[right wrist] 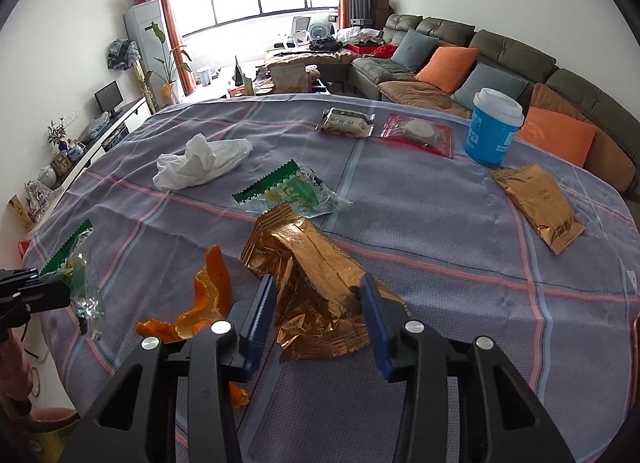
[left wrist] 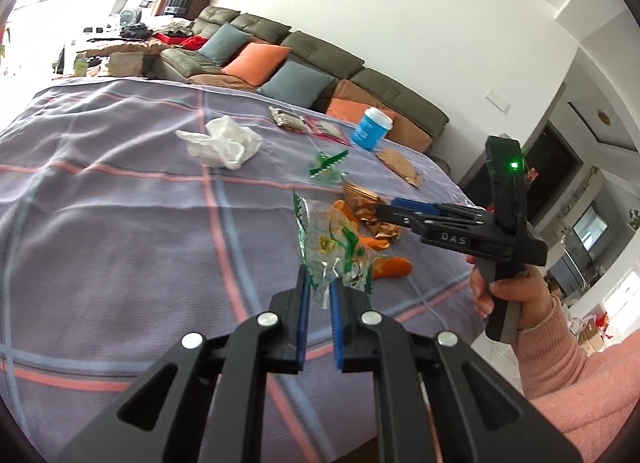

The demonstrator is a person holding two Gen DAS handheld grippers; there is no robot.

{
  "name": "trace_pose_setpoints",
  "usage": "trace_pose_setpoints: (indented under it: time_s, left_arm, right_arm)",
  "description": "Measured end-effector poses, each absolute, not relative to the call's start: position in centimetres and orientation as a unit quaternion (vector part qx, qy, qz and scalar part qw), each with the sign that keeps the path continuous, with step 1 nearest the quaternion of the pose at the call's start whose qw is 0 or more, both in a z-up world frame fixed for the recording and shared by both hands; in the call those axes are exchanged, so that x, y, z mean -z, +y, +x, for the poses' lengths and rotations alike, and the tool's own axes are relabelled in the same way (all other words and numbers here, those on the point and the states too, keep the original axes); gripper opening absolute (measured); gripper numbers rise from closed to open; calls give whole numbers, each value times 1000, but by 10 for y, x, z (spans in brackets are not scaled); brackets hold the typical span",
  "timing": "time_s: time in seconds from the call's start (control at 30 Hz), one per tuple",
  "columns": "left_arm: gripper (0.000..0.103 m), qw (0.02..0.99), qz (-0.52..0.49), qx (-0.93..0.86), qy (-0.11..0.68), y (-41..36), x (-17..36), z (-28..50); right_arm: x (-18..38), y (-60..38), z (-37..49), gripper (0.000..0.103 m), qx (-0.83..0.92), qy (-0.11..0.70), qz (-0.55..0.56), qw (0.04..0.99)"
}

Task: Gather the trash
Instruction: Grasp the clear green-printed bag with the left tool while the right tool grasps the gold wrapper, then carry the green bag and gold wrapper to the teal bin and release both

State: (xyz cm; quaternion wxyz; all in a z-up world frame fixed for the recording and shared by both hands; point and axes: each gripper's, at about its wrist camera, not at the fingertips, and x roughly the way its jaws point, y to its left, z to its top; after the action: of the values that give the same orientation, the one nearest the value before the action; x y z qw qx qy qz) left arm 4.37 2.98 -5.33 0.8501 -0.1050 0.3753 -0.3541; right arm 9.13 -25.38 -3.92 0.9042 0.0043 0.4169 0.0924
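Note:
My left gripper point(left wrist: 319, 288) is shut on a clear green-printed wrapper point(left wrist: 326, 247) and holds it above the table; that wrapper also shows in the right wrist view point(right wrist: 78, 279). My right gripper point(right wrist: 318, 303) is open, its blue pads on either side of a crumpled gold foil wrapper point(right wrist: 316, 283) lying on the cloth. Orange peel point(right wrist: 208, 299) lies just left of it. A second green wrapper point(right wrist: 288, 191), a white crumpled tissue point(right wrist: 200, 161) and a flat gold packet point(right wrist: 538, 205) lie farther off.
The table wears a purple plaid cloth point(right wrist: 420, 223). A blue cup point(right wrist: 494, 125), a red-edged snack bag point(right wrist: 420, 133) and a wrapped biscuit pack point(right wrist: 346, 121) stand at the far side. A sofa with cushions point(right wrist: 460, 59) runs behind the table.

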Motion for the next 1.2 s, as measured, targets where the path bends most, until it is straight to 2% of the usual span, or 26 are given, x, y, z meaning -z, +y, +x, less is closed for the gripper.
trace_pose_setpoints:
  time_s: [0.13,0.2,0.77,1.2]
  left_arm:
    - [11,855,-105,343,375,38,54,42]
    - [11,857,-107,338,374,40,54,43]
    - [10,882,-112,284,359,76,47,39]
    - [10,906,-128,233,330,119,28,31]
  right_arm:
    - [39,-254,91,33,-93,421,5,902]
    - [40,-255,92,16,-93,426,8,900]
    - [2,-241,77,16,-123,377,33,918]
    - [-21,-164,87,16,-238,345,35,907]
